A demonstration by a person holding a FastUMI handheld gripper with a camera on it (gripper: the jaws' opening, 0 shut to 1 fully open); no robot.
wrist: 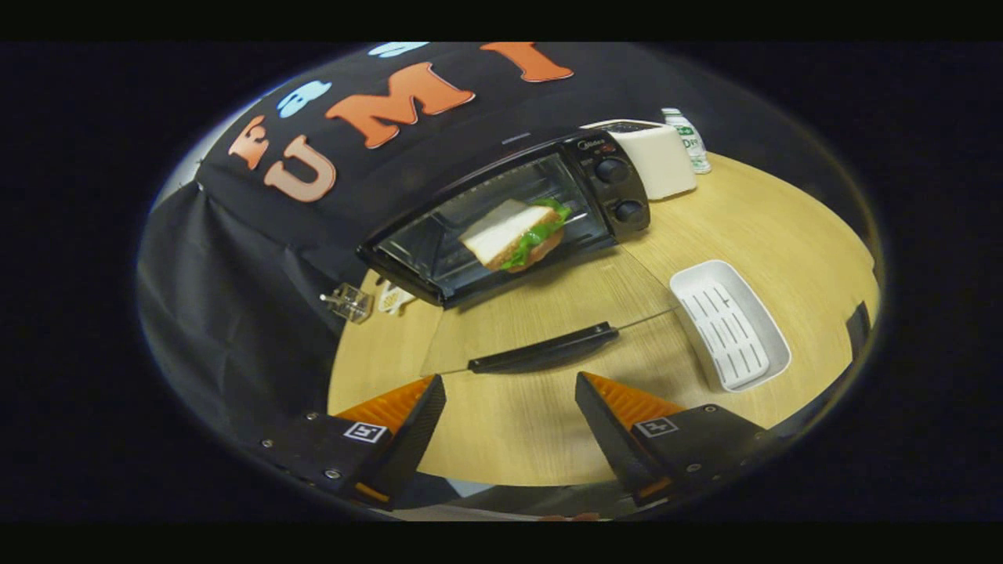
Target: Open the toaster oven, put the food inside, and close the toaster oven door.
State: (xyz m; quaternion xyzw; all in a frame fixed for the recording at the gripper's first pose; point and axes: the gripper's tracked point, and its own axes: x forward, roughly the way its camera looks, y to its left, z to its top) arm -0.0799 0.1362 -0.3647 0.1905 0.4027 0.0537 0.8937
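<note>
Two gripper fingers (509,407) stand spread wide apart with nothing between them, hovering above the pale wooden round table (783,227). Just ahead of them, toward 12 o'clock, lies the black bar handle (542,350) of the glass oven door (548,313), which is folded down flat and lets the wood grain show through it. Beyond the door, still at 12 o'clock, sits the black toaster oven (509,211) with its mouth open, two round black knobs (613,170) on its panel at the 1 o'clock side. Inside the oven chamber rests the toy sandwich (517,231) of white bread with green lettuce and a brown filling, lying tilted on the rack. At 2 o'clock from the fingers, just beside the door's end, lies a white rectangular plastic tray (733,325) with a slotted floor. Past the oven at 1 o'clock stands a white boxy appliance (657,157), and a small white bottle with a green label (688,139) is just behind it. At 10 o'clock, near the table's edge, sits a small clear cube (350,301).
</note>
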